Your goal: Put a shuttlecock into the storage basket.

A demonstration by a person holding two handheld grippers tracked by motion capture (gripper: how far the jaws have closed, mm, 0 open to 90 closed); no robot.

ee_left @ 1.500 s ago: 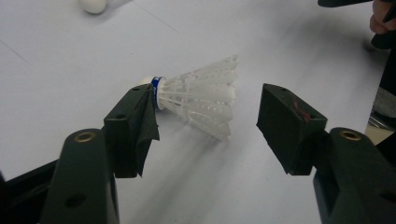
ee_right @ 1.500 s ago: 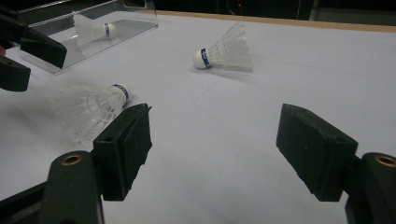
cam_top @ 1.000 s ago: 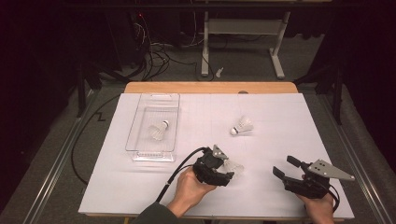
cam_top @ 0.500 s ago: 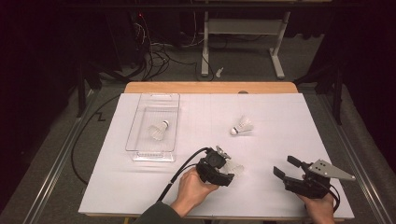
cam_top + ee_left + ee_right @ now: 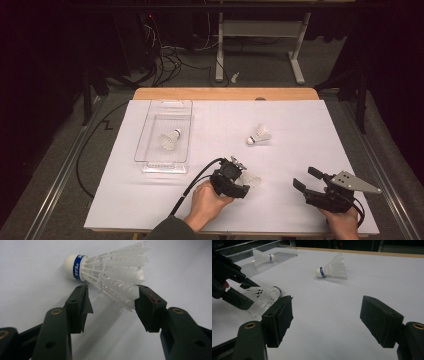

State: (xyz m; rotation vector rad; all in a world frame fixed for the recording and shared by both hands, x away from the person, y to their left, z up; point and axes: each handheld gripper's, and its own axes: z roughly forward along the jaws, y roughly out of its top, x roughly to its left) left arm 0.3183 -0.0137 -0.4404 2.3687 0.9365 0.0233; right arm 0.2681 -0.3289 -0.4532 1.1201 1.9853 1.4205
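Left claw (image 5: 111, 306): jaws apart, just been closing around the feathered skirt of a white shuttlecock (image 5: 110, 272), low centre of the high view. Right claw (image 5: 327, 315): jaws wide apart, empty. White counter (image 5: 300, 150): smooth, open around both. Clear plastic tray (image 5: 150, 145): rectangular, upper left.

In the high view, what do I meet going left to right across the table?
Clear tray holding a shuttlecock → left hand-held gripper at a second shuttlecock → third shuttlecock → right hand-held gripper.
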